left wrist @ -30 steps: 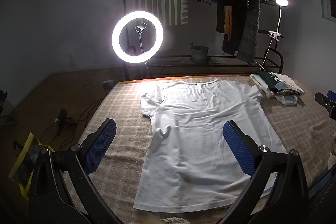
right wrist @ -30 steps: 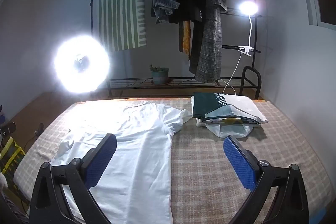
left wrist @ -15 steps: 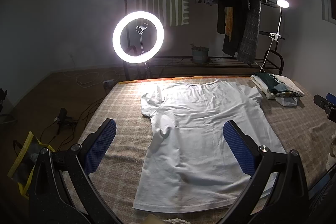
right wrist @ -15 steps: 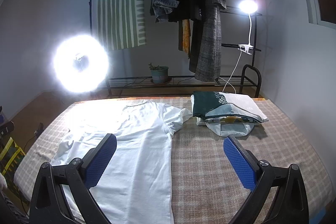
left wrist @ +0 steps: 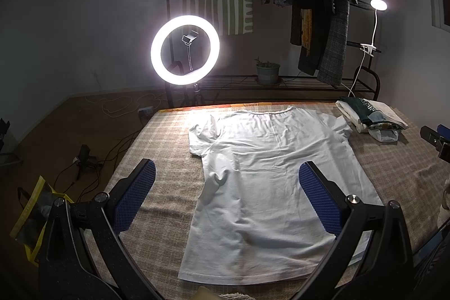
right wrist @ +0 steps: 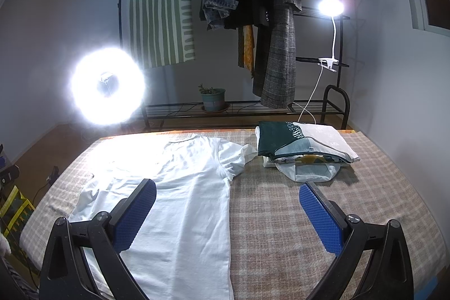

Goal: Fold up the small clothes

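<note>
A white T-shirt (left wrist: 270, 176) lies spread flat on the checked bed cover (left wrist: 168, 148), collar at the far end, its left sleeve crumpled. It also shows in the right wrist view (right wrist: 185, 198). My left gripper (left wrist: 226, 194) is open and empty, held above the shirt's lower left part. My right gripper (right wrist: 227, 212) is open and empty, held above the shirt's right edge. Neither touches the cloth.
A stack of folded clothes (right wrist: 303, 148) sits at the far right of the bed, also in the left wrist view (left wrist: 371, 117). A lit ring light (left wrist: 185, 49), a clothes rack with hanging garments (right wrist: 253, 4) and a clip lamp (right wrist: 330, 7) stand behind the bed.
Both grippers have tilted or risen slightly, so the scene sits a little lower in both views. The shirt has not moved and both grippers stay open.
</note>
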Action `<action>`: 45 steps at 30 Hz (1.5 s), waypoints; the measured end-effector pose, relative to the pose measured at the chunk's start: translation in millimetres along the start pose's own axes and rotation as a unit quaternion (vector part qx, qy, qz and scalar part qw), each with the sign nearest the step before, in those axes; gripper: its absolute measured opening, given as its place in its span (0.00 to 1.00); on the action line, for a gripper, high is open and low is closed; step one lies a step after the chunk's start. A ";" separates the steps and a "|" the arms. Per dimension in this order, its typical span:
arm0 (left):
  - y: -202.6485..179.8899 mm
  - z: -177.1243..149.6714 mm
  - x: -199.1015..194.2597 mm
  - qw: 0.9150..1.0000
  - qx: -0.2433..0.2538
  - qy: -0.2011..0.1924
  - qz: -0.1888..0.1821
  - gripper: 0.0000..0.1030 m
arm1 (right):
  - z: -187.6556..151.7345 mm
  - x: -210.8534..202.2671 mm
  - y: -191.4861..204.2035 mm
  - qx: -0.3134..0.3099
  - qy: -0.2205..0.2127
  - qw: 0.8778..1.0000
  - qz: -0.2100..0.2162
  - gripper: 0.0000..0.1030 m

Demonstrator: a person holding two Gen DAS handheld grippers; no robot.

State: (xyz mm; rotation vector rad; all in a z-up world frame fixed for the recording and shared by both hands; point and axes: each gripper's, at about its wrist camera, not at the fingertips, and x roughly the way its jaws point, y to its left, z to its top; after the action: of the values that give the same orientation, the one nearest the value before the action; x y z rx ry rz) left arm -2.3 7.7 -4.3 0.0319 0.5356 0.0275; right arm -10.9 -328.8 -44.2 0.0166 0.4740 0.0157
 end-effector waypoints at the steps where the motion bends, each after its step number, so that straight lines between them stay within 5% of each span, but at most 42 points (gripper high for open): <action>1: 0.2 0.0 -0.1 1.000 0.000 0.000 0.000 1.00 | -0.2 0.5 0.1 0.000 0.000 1.000 0.000 1.00; 45: 7.3 -3.8 -0.5 1.000 -0.001 0.001 0.002 1.00 | -3.4 7.1 -1.6 0.004 0.004 1.000 0.001 1.00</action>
State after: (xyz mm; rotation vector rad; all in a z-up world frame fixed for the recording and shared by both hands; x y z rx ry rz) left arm -4.8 15.0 -7.0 0.0315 0.5385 0.0308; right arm -6.1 -330.2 -50.5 0.0252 0.4816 0.0158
